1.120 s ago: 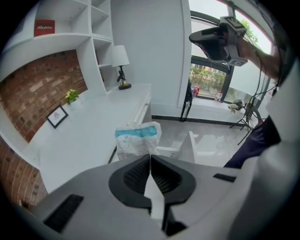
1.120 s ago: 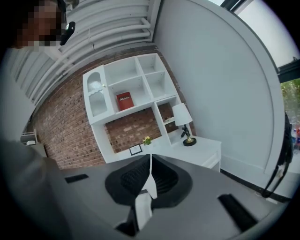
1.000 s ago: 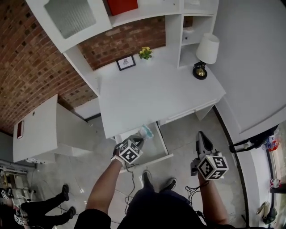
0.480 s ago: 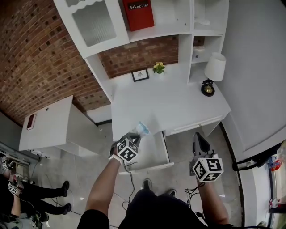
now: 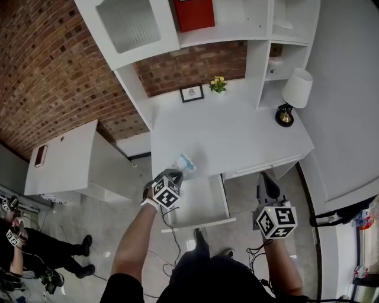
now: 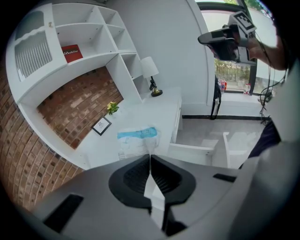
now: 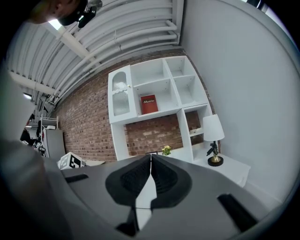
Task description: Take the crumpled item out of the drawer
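The crumpled item (image 5: 185, 163), white with a pale blue band, hangs from the tip of my left gripper (image 5: 177, 176) at the front edge of the white desk (image 5: 237, 136). The left gripper view shows the item (image 6: 136, 139) just ahead of that gripper (image 6: 150, 155), whose jaws are shut on its near edge. Below the desk the white drawer (image 5: 199, 224) stands pulled out; it appears again as the drawer (image 6: 194, 153) in the left gripper view. My right gripper (image 5: 268, 185) is shut and empty, held over the floor right of the drawer and aimed up at the shelves (image 7: 154, 93).
On the desk stand a lamp (image 5: 294, 94), a small framed picture (image 5: 191, 93) and a pot of yellow flowers (image 5: 218, 84). A red box (image 5: 193, 12) sits on the shelf above. A low white cabinet (image 5: 65, 160) stands left. A person's legs (image 5: 53, 272) show at the lower left.
My left gripper has carried the crumpled item up and away from over the open drawer to the desk's front edge. The right gripper has stayed about where it was.
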